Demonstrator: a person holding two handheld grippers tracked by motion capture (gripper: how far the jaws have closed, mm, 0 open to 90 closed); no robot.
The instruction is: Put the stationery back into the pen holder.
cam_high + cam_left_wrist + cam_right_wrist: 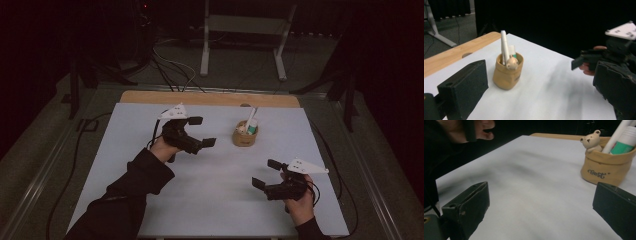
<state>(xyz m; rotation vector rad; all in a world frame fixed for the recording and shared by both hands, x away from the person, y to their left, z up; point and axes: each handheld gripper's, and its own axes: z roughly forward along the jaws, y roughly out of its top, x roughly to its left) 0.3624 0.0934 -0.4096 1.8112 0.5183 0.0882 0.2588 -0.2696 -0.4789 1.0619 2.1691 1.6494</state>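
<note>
My left gripper (202, 131) hangs over the middle of the desk (215, 200), jaws spread wide with nothing between them, pointed toward the tan holder cup (245, 134). That cup stands upright near the desk's far edge, right of centre, with a small bear figure (512, 63) on its rim, a white stick (504, 46) and a green-and-white tube (625, 143) inside. My right gripper (266, 174) is low near the desk's near right corner, jaws likewise wide and empty, well apart from the cup.
</note>
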